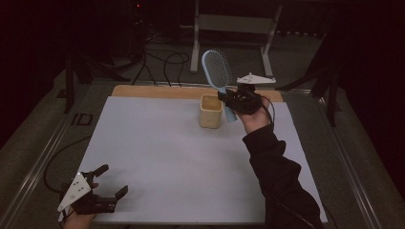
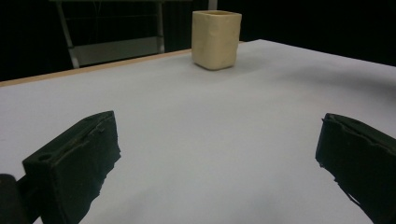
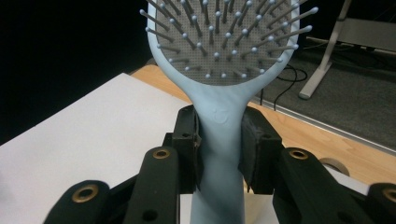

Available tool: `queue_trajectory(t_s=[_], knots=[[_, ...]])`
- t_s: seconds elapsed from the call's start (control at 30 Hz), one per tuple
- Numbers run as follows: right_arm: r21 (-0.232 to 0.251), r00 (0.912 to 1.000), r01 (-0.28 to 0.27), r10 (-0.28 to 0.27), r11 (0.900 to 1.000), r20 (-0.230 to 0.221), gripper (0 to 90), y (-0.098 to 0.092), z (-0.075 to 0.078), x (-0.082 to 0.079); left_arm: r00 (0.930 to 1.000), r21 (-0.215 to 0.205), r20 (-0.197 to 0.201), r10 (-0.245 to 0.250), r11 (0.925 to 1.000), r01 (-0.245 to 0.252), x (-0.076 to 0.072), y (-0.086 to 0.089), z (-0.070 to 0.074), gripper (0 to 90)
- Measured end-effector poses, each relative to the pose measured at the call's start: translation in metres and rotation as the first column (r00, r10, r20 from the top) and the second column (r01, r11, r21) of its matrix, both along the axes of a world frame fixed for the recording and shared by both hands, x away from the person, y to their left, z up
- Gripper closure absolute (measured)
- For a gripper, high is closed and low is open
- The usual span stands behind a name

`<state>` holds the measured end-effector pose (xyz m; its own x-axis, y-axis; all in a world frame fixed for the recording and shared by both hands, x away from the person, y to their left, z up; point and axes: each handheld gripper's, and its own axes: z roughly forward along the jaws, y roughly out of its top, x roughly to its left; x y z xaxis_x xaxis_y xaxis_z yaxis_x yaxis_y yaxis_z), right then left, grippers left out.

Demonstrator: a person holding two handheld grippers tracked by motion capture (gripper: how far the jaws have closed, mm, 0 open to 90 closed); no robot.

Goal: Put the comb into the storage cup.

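- The room is dark all around, with a grey floor (image 1: 296, 57), black cables on it and a pale metal frame (image 1: 234, 24) at the back.
- The table (image 1: 143, 90) has a wooden edge at the far side, and a big white sheet (image 1: 167, 157) covers most of it.
- A person's arm in a dark sleeve (image 1: 282, 181) comes in from the bottom right.
- The left gripper (image 1: 112, 181) rests low at the near left corner of the sheet. Its jaws stand wide apart with nothing between them.
- The right gripper (image 1: 228, 98) is up in the air just beside the cup, clamped on the handle of the hairbrush.
- The hairbrush (image 1: 216, 69) is light blue and stands almost straight up, its bristle head on top (the handle end points down, next to the cup).
- The cup (image 1: 211, 110) is a small cream tub standing upright near the far middle of the sheet. It looks empty.
- The step looks like carrying the brush to the cup. Next, the handle end likely has to line up over the opening and go down inside before the jaws let go.
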<state>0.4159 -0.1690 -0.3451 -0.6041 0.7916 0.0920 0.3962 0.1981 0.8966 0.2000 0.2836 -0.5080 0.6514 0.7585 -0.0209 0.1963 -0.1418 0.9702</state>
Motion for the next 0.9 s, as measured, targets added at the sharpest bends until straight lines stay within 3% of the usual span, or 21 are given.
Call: queue_trajectory(t_s=[0.57, 0.9], knots=[[0.019, 0.9986, 0.024, -0.025, 1.000, 0.048, 69.9, 0.014, 0.005, 0.024, 1.0000, -0.013, -0.001, 0.002, 0.9999, -0.002, -0.001, 0.001, 0.001, 0.0], [0.065, 0.9972, 0.040, -0.044, 0.997, 0.061, 70.0, 0.018, -0.002, 0.039, 1.0000, -0.020, -0.001, 0.002, 0.9998, -0.002, -0.001, 0.002, 0.001, 0.0]])
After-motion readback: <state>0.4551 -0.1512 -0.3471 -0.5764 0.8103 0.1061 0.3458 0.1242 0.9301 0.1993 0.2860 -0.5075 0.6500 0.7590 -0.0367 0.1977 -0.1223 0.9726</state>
